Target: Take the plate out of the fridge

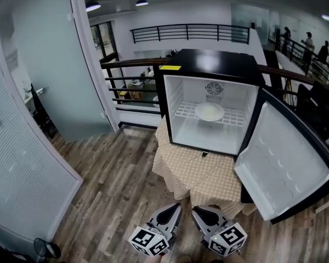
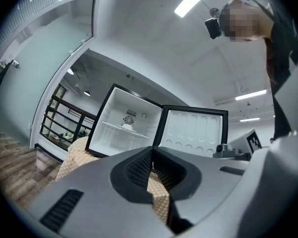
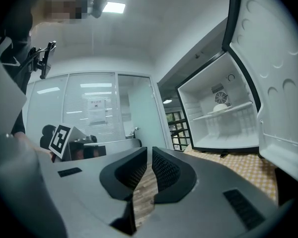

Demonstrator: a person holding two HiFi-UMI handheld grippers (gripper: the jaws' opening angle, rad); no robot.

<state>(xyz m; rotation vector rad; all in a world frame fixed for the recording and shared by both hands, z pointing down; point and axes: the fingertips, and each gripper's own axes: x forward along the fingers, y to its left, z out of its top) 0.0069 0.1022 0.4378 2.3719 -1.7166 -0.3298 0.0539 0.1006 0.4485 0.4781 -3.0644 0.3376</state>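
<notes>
A white plate [image 1: 209,112] lies on the wire shelf inside a black mini fridge [image 1: 208,63], whose door [image 1: 288,163] stands swung open to the right. The plate also shows small in the left gripper view [image 2: 127,127] and in the right gripper view [image 3: 221,108]. Both grippers hang low, side by side, well in front of the fridge. My left gripper [image 1: 176,207] [image 2: 151,168] is shut with nothing in it. My right gripper [image 1: 197,211] [image 3: 149,168] is shut and holds nothing either.
The fridge stands on a small table with a checked cloth [image 1: 189,171]; a small dark item [image 1: 204,154] lies before it. A frosted glass wall and door [image 1: 49,64] rise at the left. A black railing [image 1: 126,84] runs behind. The floor is wood plank [image 1: 115,196].
</notes>
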